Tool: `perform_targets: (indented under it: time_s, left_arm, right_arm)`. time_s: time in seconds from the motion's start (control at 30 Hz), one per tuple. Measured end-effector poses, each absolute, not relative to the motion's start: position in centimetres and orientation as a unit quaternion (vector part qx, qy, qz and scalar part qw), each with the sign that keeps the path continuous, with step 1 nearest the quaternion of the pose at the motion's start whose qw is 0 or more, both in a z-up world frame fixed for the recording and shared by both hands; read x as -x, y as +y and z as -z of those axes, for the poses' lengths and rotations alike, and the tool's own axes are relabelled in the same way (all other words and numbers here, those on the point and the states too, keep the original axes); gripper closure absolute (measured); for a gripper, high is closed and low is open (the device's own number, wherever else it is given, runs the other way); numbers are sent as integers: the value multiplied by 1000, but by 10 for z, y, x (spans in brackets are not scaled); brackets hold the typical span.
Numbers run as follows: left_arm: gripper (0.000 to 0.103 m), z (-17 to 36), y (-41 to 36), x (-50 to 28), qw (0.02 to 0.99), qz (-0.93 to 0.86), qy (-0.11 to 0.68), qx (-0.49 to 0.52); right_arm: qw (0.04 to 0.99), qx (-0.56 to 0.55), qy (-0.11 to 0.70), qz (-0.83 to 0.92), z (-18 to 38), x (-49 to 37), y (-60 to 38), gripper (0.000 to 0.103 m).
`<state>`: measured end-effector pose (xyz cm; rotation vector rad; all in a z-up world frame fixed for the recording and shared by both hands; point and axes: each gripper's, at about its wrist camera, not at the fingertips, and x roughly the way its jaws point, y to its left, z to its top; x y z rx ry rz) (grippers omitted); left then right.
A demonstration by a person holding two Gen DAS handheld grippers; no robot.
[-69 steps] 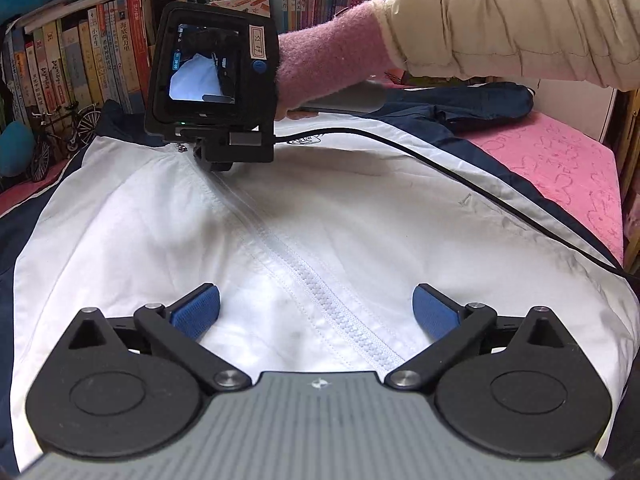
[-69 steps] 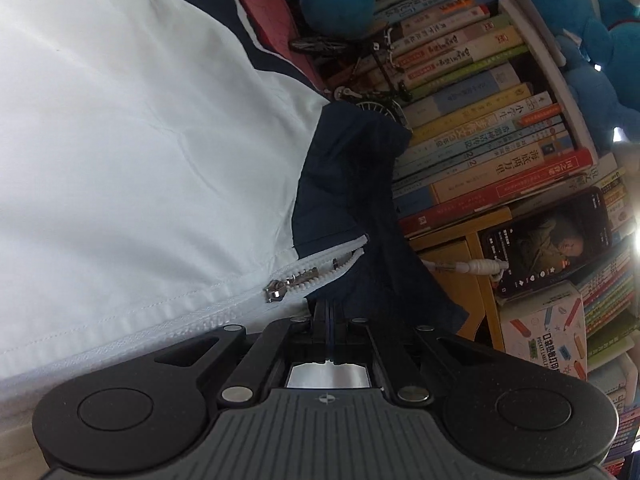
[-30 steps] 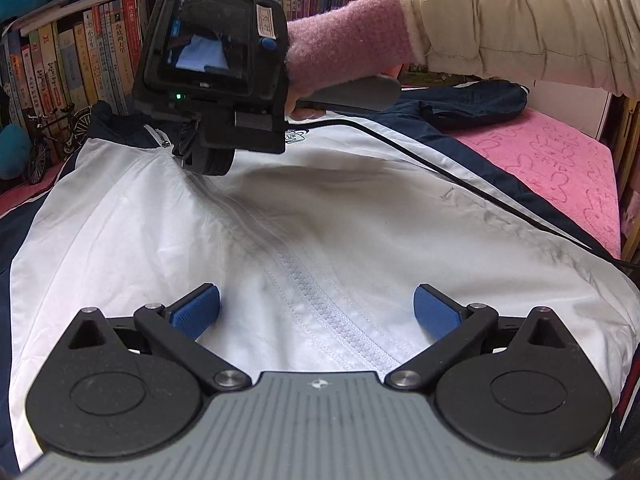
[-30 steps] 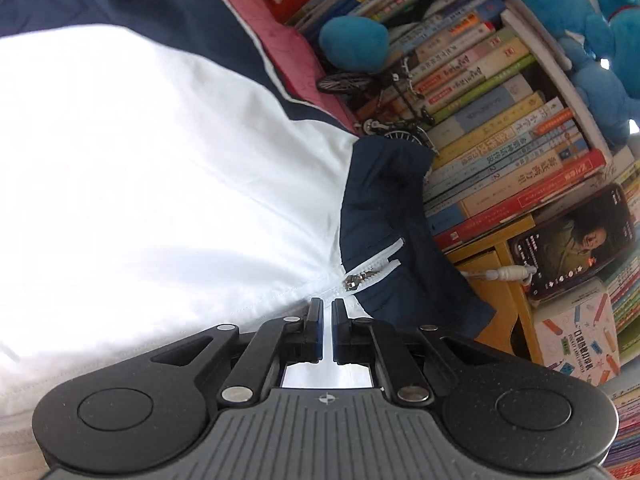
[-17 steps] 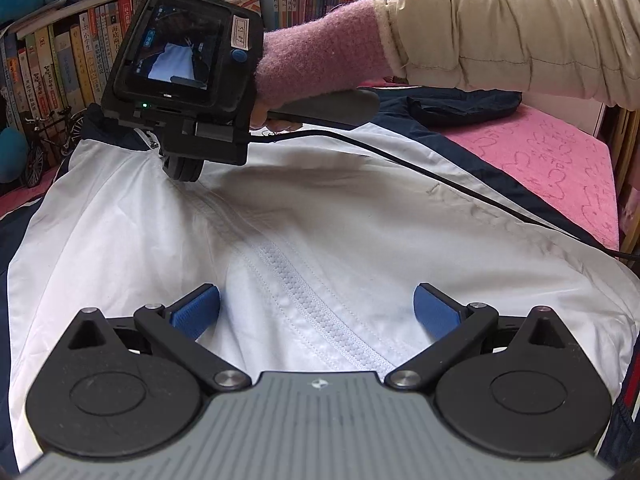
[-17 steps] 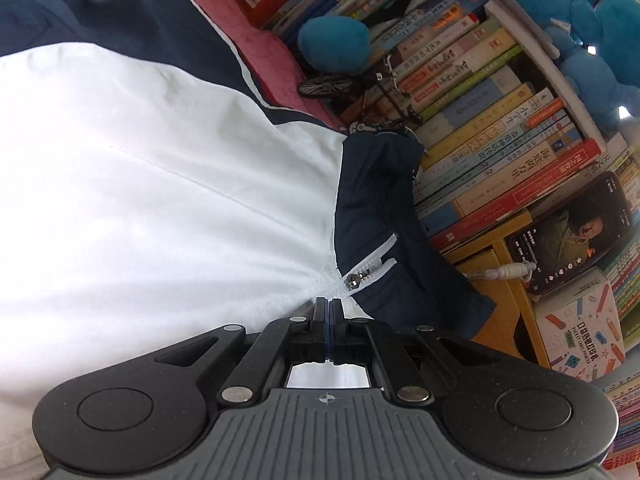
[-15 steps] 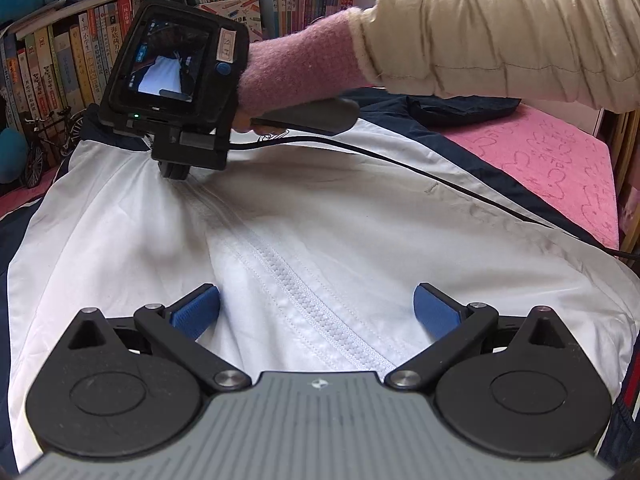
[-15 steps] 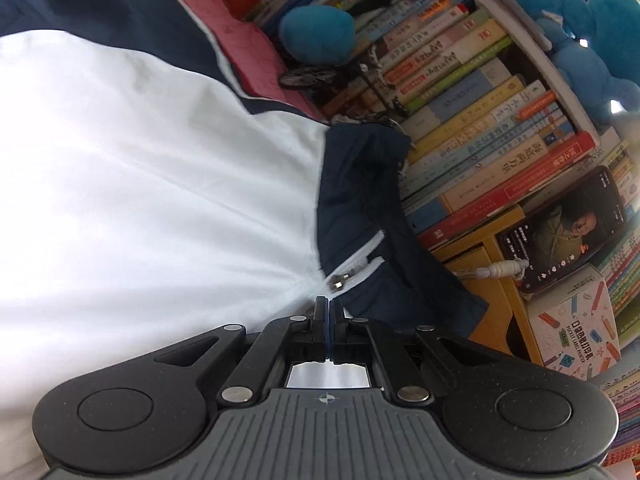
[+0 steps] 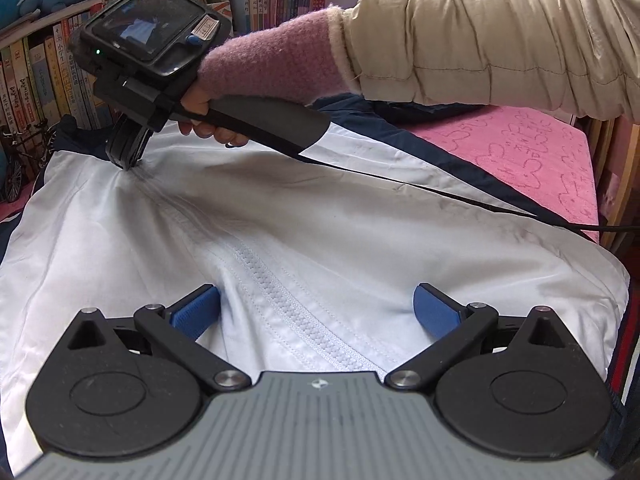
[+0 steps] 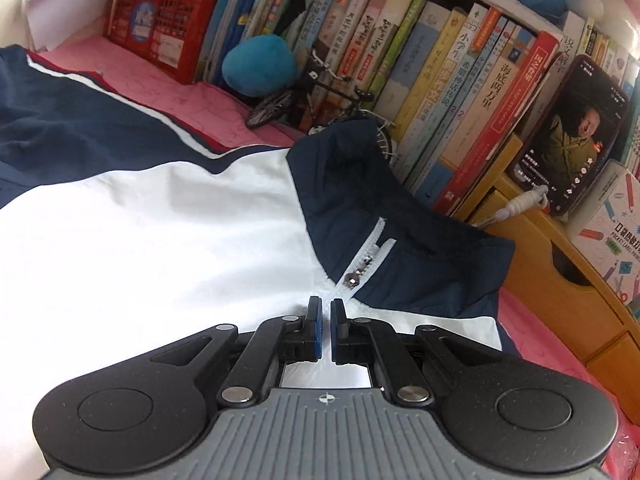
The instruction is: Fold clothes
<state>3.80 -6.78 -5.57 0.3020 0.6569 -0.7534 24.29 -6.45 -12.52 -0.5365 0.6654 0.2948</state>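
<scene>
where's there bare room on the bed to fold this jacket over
Bare pink bedcover lies past the jacket's navy edge, beside the wooden frame, and a smaller strip lies between sleeve and red crate. By the collar it is crowded: books, toy bicycle.

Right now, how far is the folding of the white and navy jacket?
Done: the white and navy zip jacket lies spread flat, front up, on the pink cover. In hand: the right gripper pinches the fabric just below the navy collar; the left gripper is open over the hem. Left: every fold.
</scene>
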Motion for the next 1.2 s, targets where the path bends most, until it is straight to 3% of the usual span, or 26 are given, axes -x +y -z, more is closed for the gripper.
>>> perform_targets:
  time_s: [0.2,0.3,0.33,0.37,0.43,0.57,0.67,0.73,0.83,0.97,1.03,1.1,1.17,1.2]
  left_arm:
    - [0,55,-66,-39,868,356,315,-142]
    - [0,54,-65,-39,867,359,314,-141]
    - [0,54,-65,-38,867,360,315,-140]
    - [0,54,-64,-38,867,360,315,-140]
    - [0,53,-62,-38,866,363,314,-138]
    - [0,50,-60,-29,854,392,310,-143]
    - [1,44,-54,-20,844,415,305,-151]
    - [10,33,-37,-27,852,402,309,-131]
    - [10,6,-5,-57,889,336,301,-80]
    - [9,-14,25,-129,943,187,266,-71]
    - [15,-7,27,-179,950,130,269,-89]
    - [38,6,22,-218,952,103,271,-101]
    - [42,17,17,-252,949,77,285,-110]
    - [47,23,18,-267,948,67,293,-106]
  right_arm:
    - [915,198,327,-128,126,-283,-70,98]
    - [921,113,354,-116,115,-285,-101,93]
    - [920,63,365,-124,110,-282,-116,78]
    - [916,4,376,-139,105,-273,-132,51]
    - [902,-94,387,-167,97,-251,-161,31]
    - [876,-182,412,-172,98,-197,-210,31]
    - [894,-104,426,-91,101,-169,-247,33]
    - [906,-25,421,-21,97,-152,-264,33]
    - [906,97,396,118,89,-134,-278,32]
    - [944,54,324,32,58,-121,-267,32]
    - [949,35,311,-33,52,-133,-244,40]
    - [946,31,311,-90,53,-158,-214,50]
    - [940,46,314,-121,62,-189,-184,62]
    - [938,49,318,-128,67,-205,-172,63]
